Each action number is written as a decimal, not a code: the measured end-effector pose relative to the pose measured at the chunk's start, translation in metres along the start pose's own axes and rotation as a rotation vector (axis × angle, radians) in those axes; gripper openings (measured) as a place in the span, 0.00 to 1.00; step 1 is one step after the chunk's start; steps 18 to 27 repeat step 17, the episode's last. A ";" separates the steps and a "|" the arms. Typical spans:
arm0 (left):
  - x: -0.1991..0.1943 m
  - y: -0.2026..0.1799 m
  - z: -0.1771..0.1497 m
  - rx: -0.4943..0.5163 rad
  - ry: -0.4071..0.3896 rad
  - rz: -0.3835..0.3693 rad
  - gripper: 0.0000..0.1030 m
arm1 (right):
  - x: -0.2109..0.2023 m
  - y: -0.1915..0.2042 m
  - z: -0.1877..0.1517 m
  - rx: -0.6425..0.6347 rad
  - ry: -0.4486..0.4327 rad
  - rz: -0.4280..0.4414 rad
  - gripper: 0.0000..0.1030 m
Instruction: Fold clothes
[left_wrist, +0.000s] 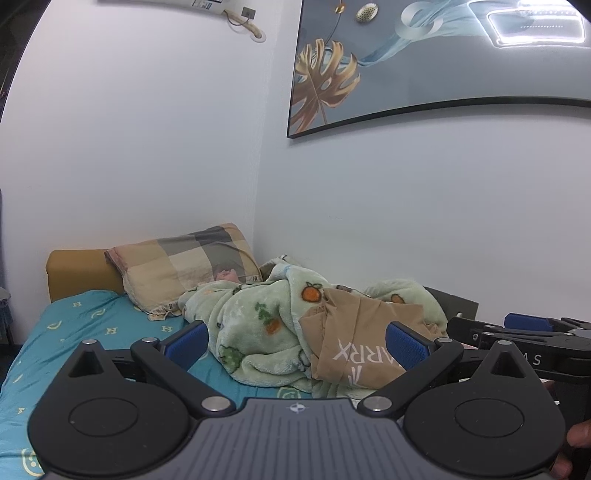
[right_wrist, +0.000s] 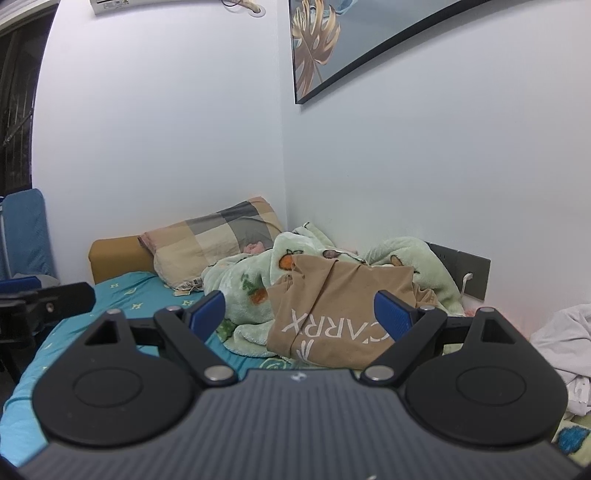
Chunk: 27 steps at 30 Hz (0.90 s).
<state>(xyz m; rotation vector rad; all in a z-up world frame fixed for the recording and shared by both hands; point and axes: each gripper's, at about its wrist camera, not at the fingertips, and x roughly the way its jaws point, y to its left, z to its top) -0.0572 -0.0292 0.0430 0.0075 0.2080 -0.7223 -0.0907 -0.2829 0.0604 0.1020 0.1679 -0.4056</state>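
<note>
Left tool (left_wrist: 297, 345): jaws spread wide, empty, held above the bed (left_wrist: 74, 332). Right tool (right_wrist: 299, 315): jaws likewise spread, empty. Tan garment (right_wrist: 340, 314) with white lettering: draped crumpled over green fleece blanket (right_wrist: 243, 280), ahead of both tools. Checked pillow (right_wrist: 214, 240) at headboard. White clothing (right_wrist: 565, 343) lies at right.

Bed with teal sheet (left_wrist: 66, 332), letter pattern. Mustard headboard (left_wrist: 79, 271) at far end against white wall. Checked pillow (left_wrist: 184, 266) leans on headboard, at bed's far corner. Green fruit-print blanket (left_wrist: 255, 325) bunched along bed's wall-side edge, touching pillow. Framed leaf picture (left_wrist: 424, 62) on wall above. Dark socket panel (right_wrist: 461, 267) on wall behind blanket.
</note>
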 end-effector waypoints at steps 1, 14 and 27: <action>-0.001 0.000 0.000 -0.002 0.000 -0.001 1.00 | 0.000 0.000 0.000 -0.001 0.001 0.000 0.86; -0.007 -0.001 0.001 0.003 -0.011 -0.003 1.00 | -0.005 0.001 0.003 -0.006 -0.005 -0.006 0.87; -0.008 -0.001 0.000 0.001 -0.009 -0.005 1.00 | -0.007 0.001 0.003 -0.007 -0.005 -0.007 0.86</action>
